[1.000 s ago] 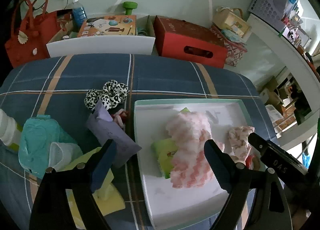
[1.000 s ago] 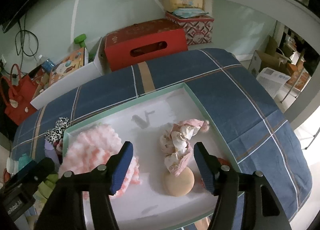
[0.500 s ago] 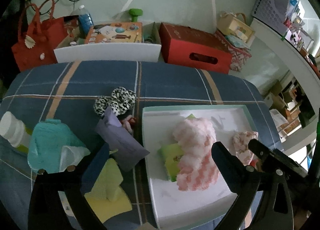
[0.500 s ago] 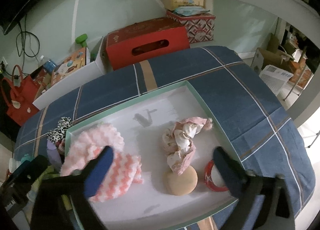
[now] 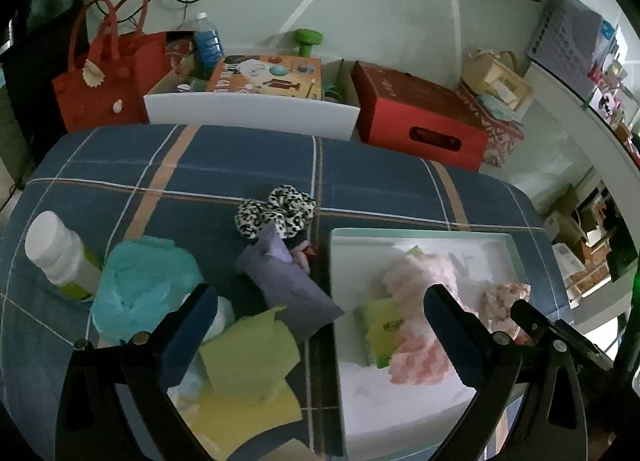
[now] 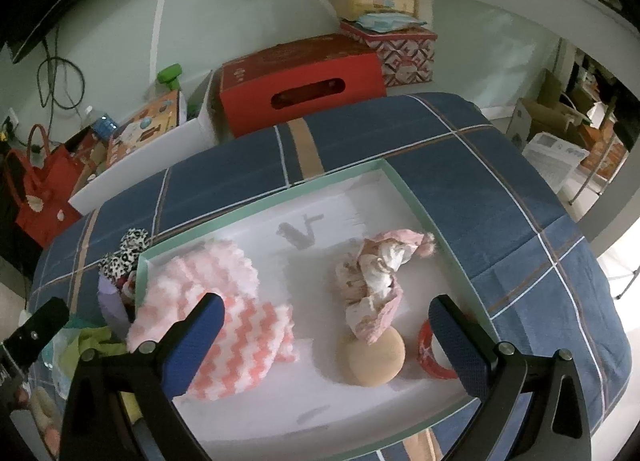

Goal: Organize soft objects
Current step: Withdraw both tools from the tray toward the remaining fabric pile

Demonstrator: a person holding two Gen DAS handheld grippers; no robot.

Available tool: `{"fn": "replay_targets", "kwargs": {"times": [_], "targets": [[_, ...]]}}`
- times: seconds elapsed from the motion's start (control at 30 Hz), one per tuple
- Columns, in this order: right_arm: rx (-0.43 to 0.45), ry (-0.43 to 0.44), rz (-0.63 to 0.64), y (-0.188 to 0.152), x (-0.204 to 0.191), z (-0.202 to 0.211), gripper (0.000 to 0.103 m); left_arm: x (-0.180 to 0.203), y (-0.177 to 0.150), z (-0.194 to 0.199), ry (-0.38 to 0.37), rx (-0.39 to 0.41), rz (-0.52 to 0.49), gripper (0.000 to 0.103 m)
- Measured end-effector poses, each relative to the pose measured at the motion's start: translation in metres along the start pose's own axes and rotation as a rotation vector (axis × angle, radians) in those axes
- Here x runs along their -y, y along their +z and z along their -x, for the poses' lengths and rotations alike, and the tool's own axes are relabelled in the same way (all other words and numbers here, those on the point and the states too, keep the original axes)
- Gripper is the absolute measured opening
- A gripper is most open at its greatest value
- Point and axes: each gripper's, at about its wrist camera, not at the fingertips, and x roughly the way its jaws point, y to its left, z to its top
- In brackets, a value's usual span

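Right gripper [image 6: 324, 325] newly wide above tray [image 6: 404, 185]

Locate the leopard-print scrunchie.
Left wrist view: the leopard-print scrunchie lies on the blue plaid cloth, just outside the tray's far-left corner, behind the purple pouch.

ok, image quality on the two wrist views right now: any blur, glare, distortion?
Left wrist: heavy fisheye bending, dark corners, dim and soft; the pink chevron towel in the tray looks smeared. Right wrist: same barrel warp, sharper; daylight washes out the floor at right, no glare in the tray.
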Motion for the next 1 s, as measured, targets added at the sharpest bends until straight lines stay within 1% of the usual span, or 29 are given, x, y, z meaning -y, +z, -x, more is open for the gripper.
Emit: {"fn": "replay_targets", "kwargs": {"times": [0.2,0.33,0.5,0.7,0.83,1.0], "targets": [[0.02,0.015,0.028,-0.006,-0.016,0.009,0.103,-0.013,-0.001,0.014,0.009,0.028,0.02,0.103],[0.032,0.043,0.065,-0.012,-0.031,0.015,0.103,-0.028,-0.003,0.024,0.047,0.045,0.037,0.103],[0.043,0.101,0.113,-0.022,-0.056,0.022,0.103,-0.054,-0.005,0.038,0.089,0.072,0.079,0.103],[0.048,0.153,0.202,-0.039,-0.094,0.03,0.103,-0.091,-0.015,0.05,0.117,0.095,0.16,0.103],[0.035,0.198,0.251,-0.05,-0.116,0.032,0.103,-0.109,-0.025,0.05,0.144,0.078,0.192,0.103],[0.034,0.214,0.317,-0.064,-0.141,0.034,0.103,-0.128,-0.037,0.052,0.152,0.068,0.235,0.103]]}}
